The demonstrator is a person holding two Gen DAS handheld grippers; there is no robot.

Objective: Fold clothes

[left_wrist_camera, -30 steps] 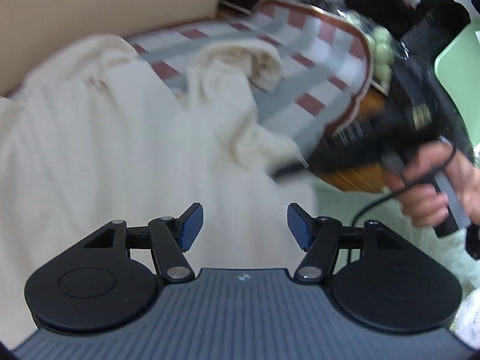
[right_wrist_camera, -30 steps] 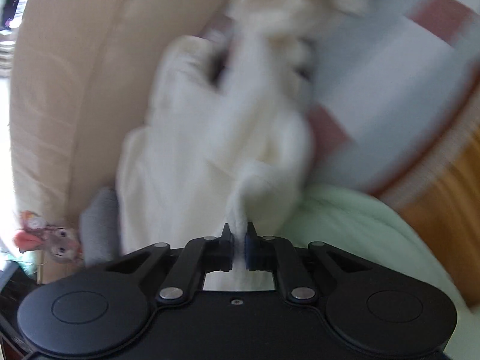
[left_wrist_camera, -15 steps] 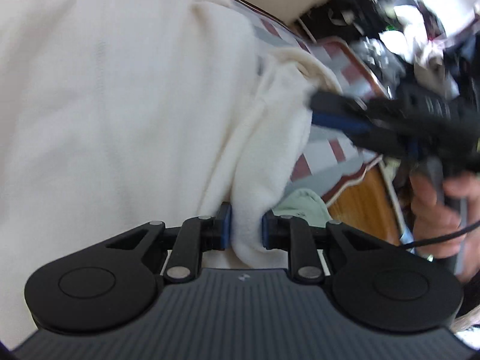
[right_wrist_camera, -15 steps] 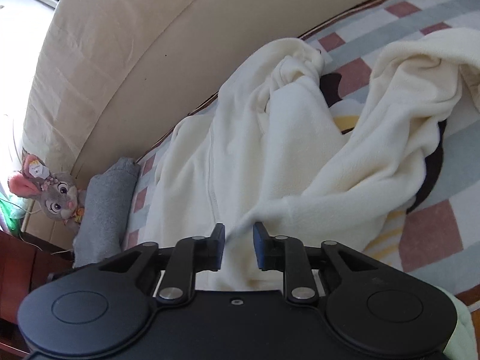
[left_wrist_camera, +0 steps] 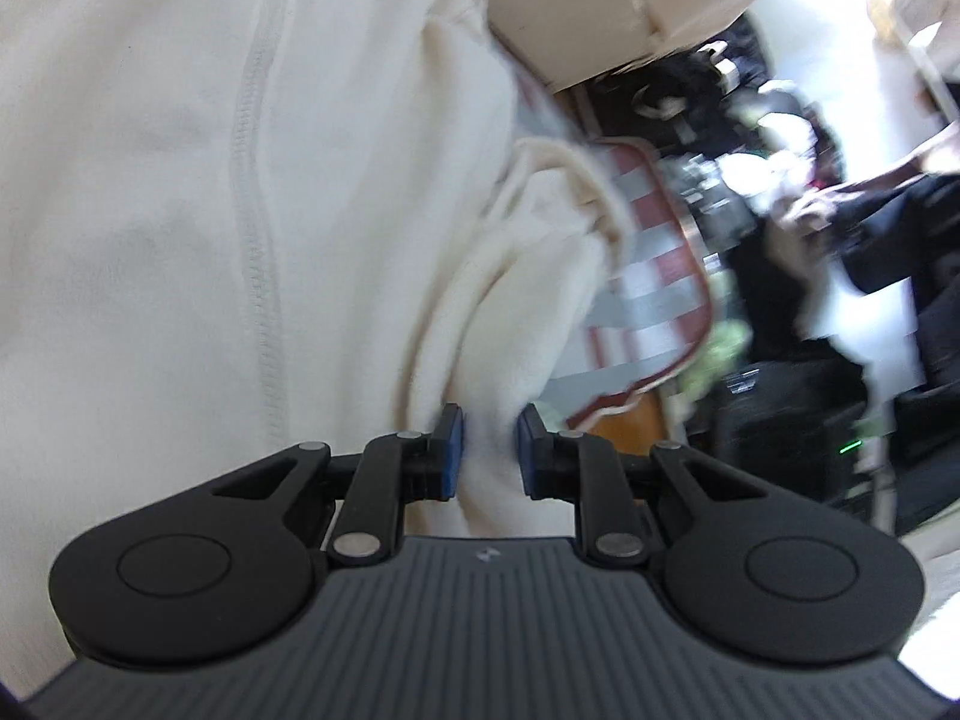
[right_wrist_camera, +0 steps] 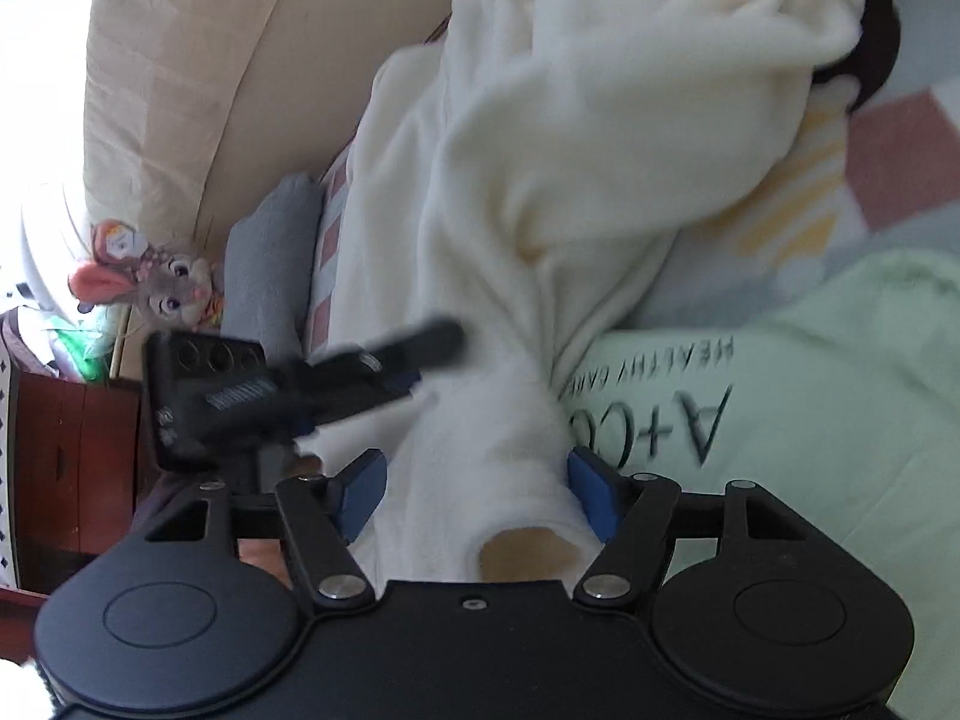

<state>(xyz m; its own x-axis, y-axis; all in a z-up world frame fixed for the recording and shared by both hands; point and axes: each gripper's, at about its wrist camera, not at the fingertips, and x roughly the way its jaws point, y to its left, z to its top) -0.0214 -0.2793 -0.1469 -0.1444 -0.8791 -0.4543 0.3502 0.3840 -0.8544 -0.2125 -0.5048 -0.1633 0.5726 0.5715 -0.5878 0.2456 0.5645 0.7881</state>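
1. Left wrist view: your left gripper has its blue pads pressed on a bunched fold of the cream fleece garment, which fills the space ahead and to the left.
2. Your right gripper stands wide apart, the garment's sleeve cuff lying between the pads, its opening facing the camera.
3. That sleeve runs away from you, up over the checked cover, beside a pale green garment.
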